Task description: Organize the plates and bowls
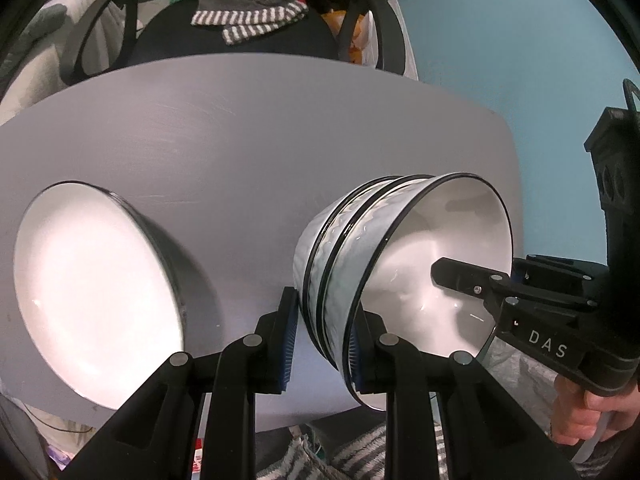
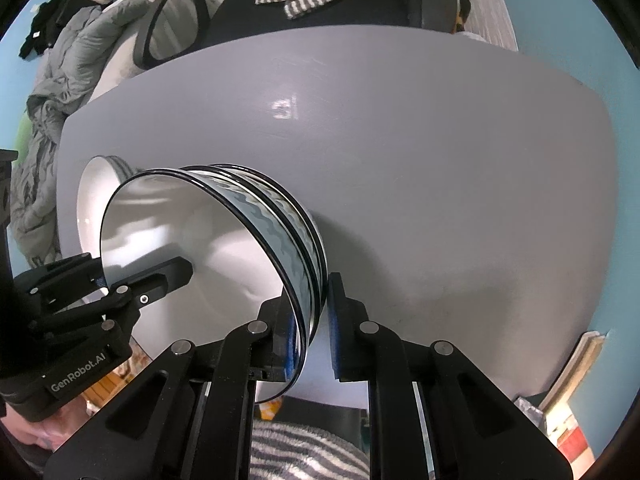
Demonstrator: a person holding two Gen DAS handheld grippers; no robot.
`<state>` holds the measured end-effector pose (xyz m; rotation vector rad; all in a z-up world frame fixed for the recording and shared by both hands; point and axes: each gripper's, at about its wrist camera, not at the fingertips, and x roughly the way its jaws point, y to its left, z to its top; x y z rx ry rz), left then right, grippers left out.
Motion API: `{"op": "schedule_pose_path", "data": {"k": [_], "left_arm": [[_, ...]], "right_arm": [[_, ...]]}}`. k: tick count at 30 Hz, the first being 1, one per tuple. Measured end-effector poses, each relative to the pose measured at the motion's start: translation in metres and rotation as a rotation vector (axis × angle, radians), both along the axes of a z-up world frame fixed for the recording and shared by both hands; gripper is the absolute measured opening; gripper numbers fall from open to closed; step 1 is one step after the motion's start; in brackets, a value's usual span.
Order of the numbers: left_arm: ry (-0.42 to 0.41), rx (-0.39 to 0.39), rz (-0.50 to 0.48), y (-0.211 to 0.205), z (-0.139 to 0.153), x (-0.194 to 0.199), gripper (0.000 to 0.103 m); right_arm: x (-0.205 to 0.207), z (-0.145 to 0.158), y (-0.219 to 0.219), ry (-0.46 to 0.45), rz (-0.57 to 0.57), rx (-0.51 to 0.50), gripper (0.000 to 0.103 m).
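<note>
Three nested white bowls with black rims and a grey wave pattern are held between both grippers over the grey table. My left gripper is shut on their near left rim, one pad inside and one outside. My right gripper is shut on the opposite rim of the bowls. In the left wrist view one of the right gripper's fingers reaches inside the top bowl. A large white plate lies on the table to the left, partly hidden behind the bowls in the right wrist view.
A black chair with a striped cloth stands at the table's far edge. Grey bedding lies beyond the left edge, books on the blue floor at the right. A hand holds the right gripper.
</note>
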<state>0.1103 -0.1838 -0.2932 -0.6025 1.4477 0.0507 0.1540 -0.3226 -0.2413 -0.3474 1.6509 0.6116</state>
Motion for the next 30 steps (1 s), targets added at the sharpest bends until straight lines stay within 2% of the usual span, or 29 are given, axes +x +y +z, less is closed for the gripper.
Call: {"op": "schedule_pose_path", "data": {"k": [4, 7, 13, 22, 30], "left_arm": [[-0.019, 0.024, 0.018, 0.006, 0.015, -0.008, 0.022], [-0.031, 0.03, 0.04, 0.018, 0.038, -0.012, 0.021], [-0.048, 0.04, 0.08, 0.037, 0.054, -0.032, 0.021], [-0.059, 0.052, 0.15, 0.083, 0.056, -0.075, 0.021], [-0.047, 0.066, 0.186, 0.13, 0.055, -0.108, 0.022]], "right_arm": [[-0.003, 0.014, 0.011, -0.011, 0.011, 0.014, 0.013], [-0.009, 0.025, 0.018, -0.03, 0.027, 0.03, 0.013], [-0.024, 0.041, 0.036, -0.048, 0.066, 0.043, 0.013], [-0.054, 0.048, 0.082, -0.068, 0.145, 0.049, 0.013], [-0.073, 0.041, 0.124, -0.059, 0.19, 0.05, 0.013]]}}
